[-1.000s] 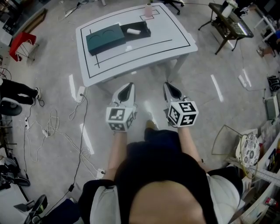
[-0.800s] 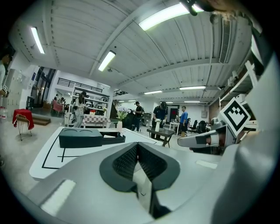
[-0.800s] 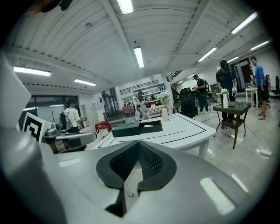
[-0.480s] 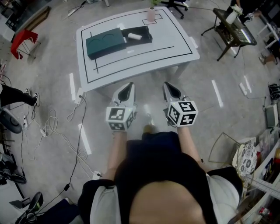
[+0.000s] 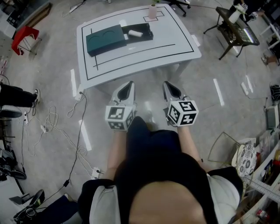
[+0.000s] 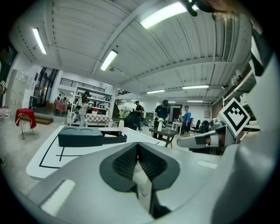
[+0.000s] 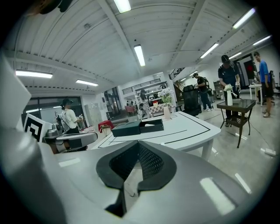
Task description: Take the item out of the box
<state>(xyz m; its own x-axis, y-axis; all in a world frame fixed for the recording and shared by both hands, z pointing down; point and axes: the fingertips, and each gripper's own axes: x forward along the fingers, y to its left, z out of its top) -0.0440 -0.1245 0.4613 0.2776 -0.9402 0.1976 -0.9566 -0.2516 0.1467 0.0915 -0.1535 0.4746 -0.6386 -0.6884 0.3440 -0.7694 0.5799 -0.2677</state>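
On the white table [image 5: 170, 41] lies a dark green lid [image 5: 105, 39], and beside it on the right an open black box [image 5: 148, 32]. A white roll-shaped item [image 5: 135, 33] lies inside the box. My left gripper [image 5: 127, 84] and right gripper [image 5: 171, 85] are held side by side over the floor, short of the table's near edge, both shut and empty. In the left gripper view the left gripper [image 6: 137, 146] points toward the lid [image 6: 80, 135]. In the right gripper view the right gripper [image 7: 138, 144] faces the lid [image 7: 126, 128] and the box [image 7: 151, 125].
A pink vase [image 5: 152, 11] stands at the table's far edge. A black side table [image 5: 236, 26] is at the right and a red stool [image 5: 24, 37] at the left. Cables [image 5: 57, 127] lie on the floor. Several people stand in the background.
In the head view the table has come slightly nearer and a dark trouser leg now shows between the grippers. Both grippers stay side by side and shut.
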